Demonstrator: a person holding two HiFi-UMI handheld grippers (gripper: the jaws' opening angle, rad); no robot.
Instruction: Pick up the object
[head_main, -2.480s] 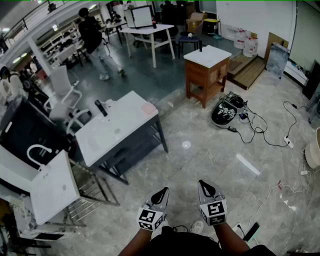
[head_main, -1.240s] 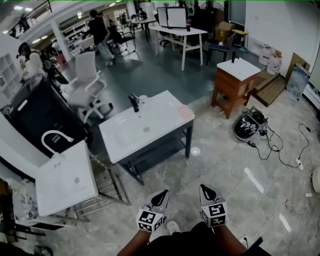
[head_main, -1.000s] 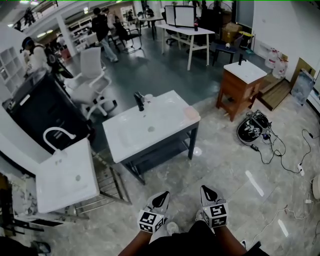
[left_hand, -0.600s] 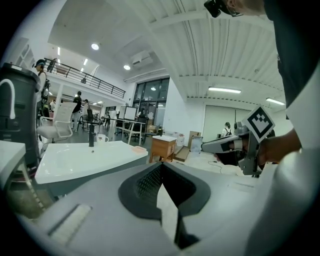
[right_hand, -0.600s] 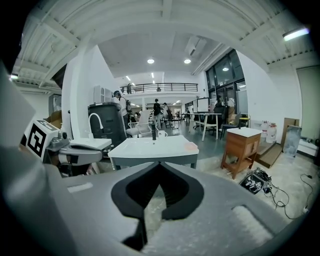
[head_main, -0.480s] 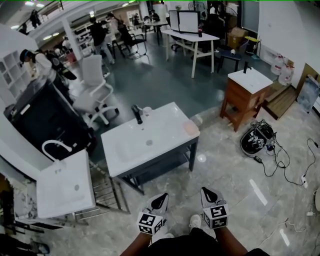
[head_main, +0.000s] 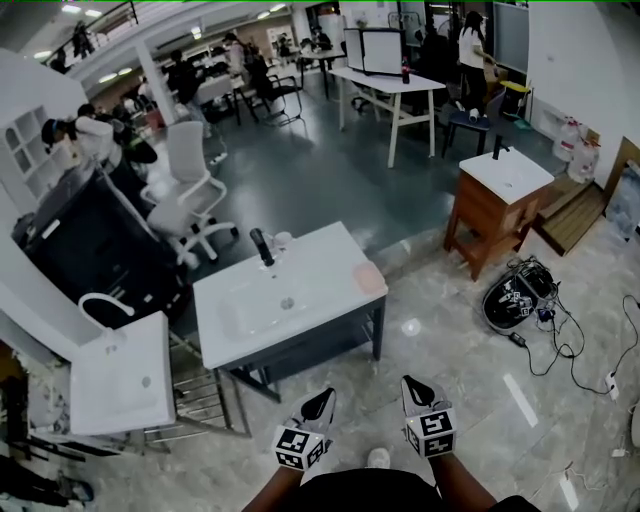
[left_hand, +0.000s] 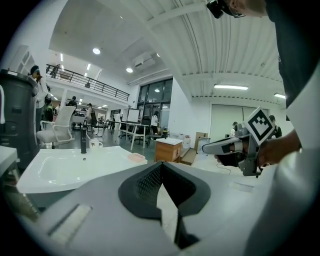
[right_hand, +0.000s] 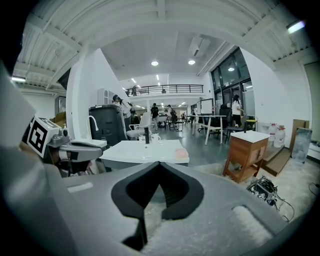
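A white basin counter (head_main: 320, 300) on a dark frame stands ahead of me on the marble floor. On it are a small pink object (head_main: 369, 277) near the right edge, a black tap (head_main: 262, 246) and a white cup (head_main: 281, 240). My left gripper (head_main: 318, 405) and right gripper (head_main: 418, 392) are held low and side by side, well short of the counter, both shut and empty. The left gripper view shows the pink object (left_hand: 136, 157) and the right gripper (left_hand: 235, 146). The right gripper view shows the pink object (right_hand: 181, 153) and the left gripper (right_hand: 75, 146).
A wooden vanity (head_main: 497, 205) stands to the right, with a black device and cables (head_main: 515, 300) on the floor beside it. At left are a second white basin (head_main: 115, 385), a metal rack (head_main: 200, 400), a black cabinet (head_main: 85, 250) and a white chair (head_main: 195, 190). People stand at the back.
The scene has shifted as I moved across the floor; the basin counter now sits more squarely ahead. Both grippers kept their place low in view, shut.
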